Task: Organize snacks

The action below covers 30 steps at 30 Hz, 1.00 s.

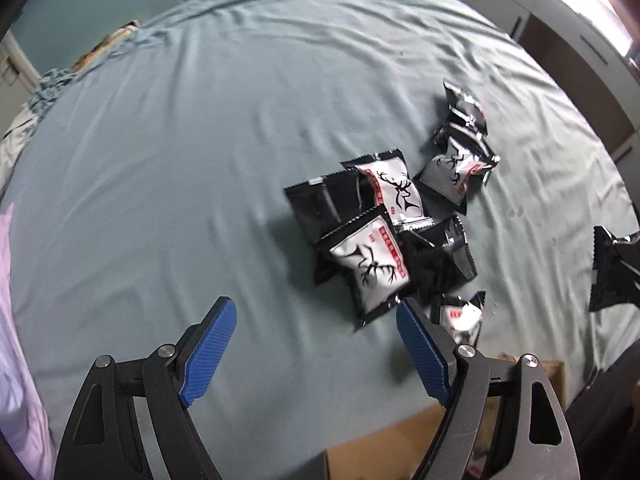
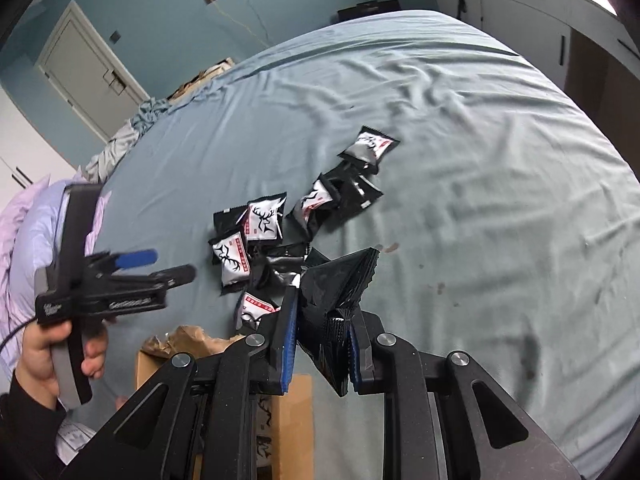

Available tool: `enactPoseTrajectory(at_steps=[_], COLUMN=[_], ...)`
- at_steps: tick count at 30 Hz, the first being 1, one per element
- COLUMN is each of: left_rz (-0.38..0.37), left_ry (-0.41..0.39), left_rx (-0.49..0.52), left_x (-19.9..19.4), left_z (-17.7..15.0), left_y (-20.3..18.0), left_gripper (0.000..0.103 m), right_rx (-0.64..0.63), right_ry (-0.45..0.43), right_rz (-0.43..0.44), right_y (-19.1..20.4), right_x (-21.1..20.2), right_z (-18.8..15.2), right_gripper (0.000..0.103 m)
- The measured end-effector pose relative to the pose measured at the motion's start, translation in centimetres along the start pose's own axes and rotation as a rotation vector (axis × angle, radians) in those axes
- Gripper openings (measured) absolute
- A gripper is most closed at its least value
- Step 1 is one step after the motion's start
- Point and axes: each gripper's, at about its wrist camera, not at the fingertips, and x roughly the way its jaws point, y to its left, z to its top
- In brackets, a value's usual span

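Note:
Several black-and-white snack packets with a deer print (image 1: 370, 266) lie in a loose pile on the grey-green bed sheet (image 1: 180, 140); the pile also shows in the right wrist view (image 2: 262, 220). My left gripper (image 1: 316, 320) is open and empty, hovering just near-left of the pile; it also shows at the left of the right wrist view (image 2: 160, 266). My right gripper (image 2: 326, 320) is shut on a black snack packet (image 2: 336, 280), held above the sheet near the pile; that packet shows at the right edge of the left wrist view (image 1: 614, 270).
An open cardboard box (image 2: 224, 360) sits at the near edge of the bed with packets inside; it also shows in the left wrist view (image 1: 380, 448). Lilac pillows (image 2: 24, 232) lie at the left. White cabinets (image 2: 520, 12) stand beyond the bed at the right.

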Motion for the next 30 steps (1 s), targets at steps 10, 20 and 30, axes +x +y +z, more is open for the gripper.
enactPoseTrajectory(at_steps=[10, 20, 30], left_rz=[-0.147, -0.158, -0.288], left_ry=[0.16, 0.031, -0.216], left_rx=[-0.039, -0.12, -0.174], left_x=[5.4, -0.1, -12.8], left_z=[3.5, 2.2, -6.6], left_y=[-0.7, 0.1, 2.4], left_gripper=[0.055, 0.016, 0.016], right_rx=[-0.009, -0.047, -0.056], right_ry=[0.04, -0.007, -0.06], right_rz=[-0.045, -0.065, -0.015], right_y=[1.0, 2.0, 1.7], right_x=[3.1, 2.2, -0.7], right_z=[1.1, 0.7, -0.8], right_gripper=[0.019, 0.019, 0.019])
